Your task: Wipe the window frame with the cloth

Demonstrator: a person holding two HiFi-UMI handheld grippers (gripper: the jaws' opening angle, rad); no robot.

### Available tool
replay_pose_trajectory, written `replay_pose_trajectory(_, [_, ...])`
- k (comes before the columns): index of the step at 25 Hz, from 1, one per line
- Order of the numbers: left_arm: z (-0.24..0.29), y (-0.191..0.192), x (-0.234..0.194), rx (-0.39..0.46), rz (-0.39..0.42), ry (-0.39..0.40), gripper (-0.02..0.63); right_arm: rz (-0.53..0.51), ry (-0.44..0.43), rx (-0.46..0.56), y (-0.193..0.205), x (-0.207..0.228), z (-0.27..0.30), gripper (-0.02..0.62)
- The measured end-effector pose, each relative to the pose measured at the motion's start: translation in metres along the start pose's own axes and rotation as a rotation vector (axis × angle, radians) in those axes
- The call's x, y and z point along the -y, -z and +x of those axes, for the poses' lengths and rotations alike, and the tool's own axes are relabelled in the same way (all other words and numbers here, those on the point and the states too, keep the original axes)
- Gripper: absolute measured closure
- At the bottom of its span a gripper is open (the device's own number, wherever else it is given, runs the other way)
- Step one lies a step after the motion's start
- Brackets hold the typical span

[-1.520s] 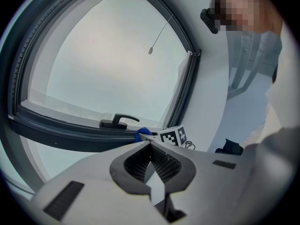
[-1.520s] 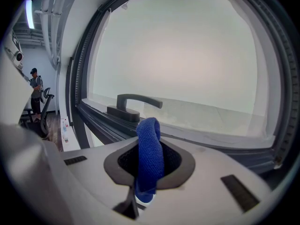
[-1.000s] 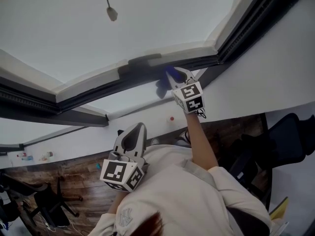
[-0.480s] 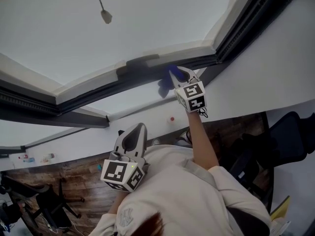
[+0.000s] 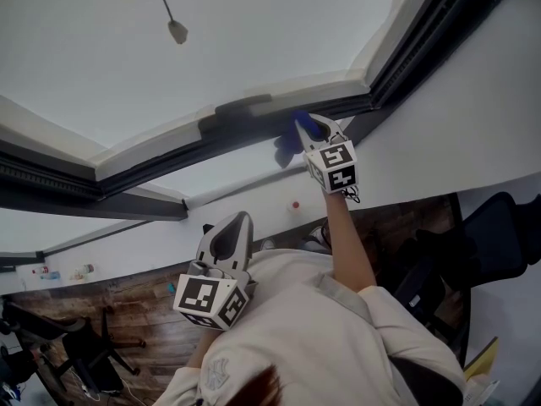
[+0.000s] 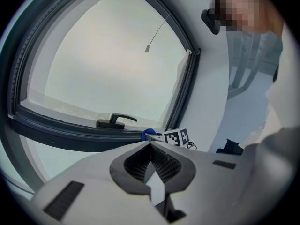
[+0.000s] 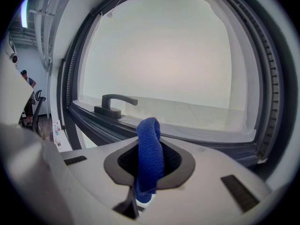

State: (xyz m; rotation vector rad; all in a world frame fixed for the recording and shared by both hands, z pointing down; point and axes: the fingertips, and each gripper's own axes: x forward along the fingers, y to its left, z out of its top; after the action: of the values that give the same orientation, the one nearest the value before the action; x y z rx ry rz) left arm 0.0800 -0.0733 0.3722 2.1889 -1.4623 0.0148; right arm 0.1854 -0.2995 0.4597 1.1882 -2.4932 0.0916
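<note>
My right gripper (image 5: 311,126) is raised to the dark window frame (image 5: 169,155) and is shut on a blue cloth (image 5: 286,145). The cloth touches the lower rail just right of the black window handle (image 5: 241,106). In the right gripper view the cloth (image 7: 150,149) stands folded between the jaws, with the handle (image 7: 115,104) ahead to the left and the frame (image 7: 201,142) running across. My left gripper (image 5: 240,220) is held low near the person's chest, shut and holding nothing. The left gripper view looks up at the frame (image 6: 56,135) and the cloth (image 6: 147,134).
The frame's right upright (image 5: 423,36) meets the lower rail in a corner close to my right gripper. A pull cord with a weight (image 5: 177,30) hangs before the pane. Below are a white sill wall (image 5: 439,142), a wooden floor and dark office chairs (image 5: 499,235).
My right gripper and the cloth have slid a little to the right along the lower rail, away from the handle. The left gripper has stayed put.
</note>
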Motion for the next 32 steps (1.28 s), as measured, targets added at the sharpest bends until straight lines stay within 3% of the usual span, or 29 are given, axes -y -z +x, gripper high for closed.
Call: replay_pose_trajectory(32, [0.004, -0.005, -0.008, 0.002, -0.001, 0.003, 0.601, 0.045, 0.081, 0.004, 0.008, 0.037, -0.011, 0.546])
